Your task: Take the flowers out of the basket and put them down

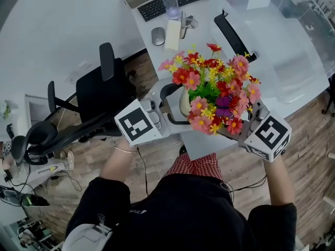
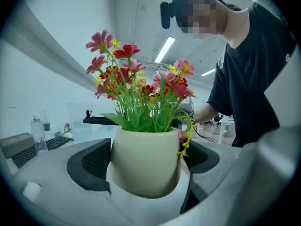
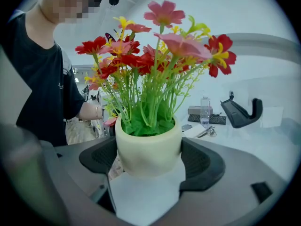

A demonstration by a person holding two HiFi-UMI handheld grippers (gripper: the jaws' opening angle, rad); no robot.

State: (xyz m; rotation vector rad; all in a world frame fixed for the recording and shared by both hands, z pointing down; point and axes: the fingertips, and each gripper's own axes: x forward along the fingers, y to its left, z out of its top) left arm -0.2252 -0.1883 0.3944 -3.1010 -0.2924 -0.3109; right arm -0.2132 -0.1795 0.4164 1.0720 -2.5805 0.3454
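I hold the cream pot [image 3: 146,142] of red and pink flowers [image 3: 153,62] between the dark fingers [image 3: 203,165] of my right gripper [image 3: 148,160].

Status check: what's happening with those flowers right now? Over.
Both shut on flower pot: left gripper, right gripper. Pot aloft, upright. No basket in view.

Head view: flowers [image 1: 214,88] cover nearly all of the pot [image 1: 184,102]; only a cream sliver shows on its left side. Right gripper [image 1: 242,131]: jaws buried under the blooms in that view, just the marker cube is clear. Left gripper [image 1: 175,107]: one jaw partly out, the other behind the pot. Pot base vs the table [image 1: 272,46]: touching or lifted, can't tell from any view. Bottle [image 1: 169,0] label is too small to read. In the left gripper view, the person's torso [image 2: 263,69] is clipped by the right edge.
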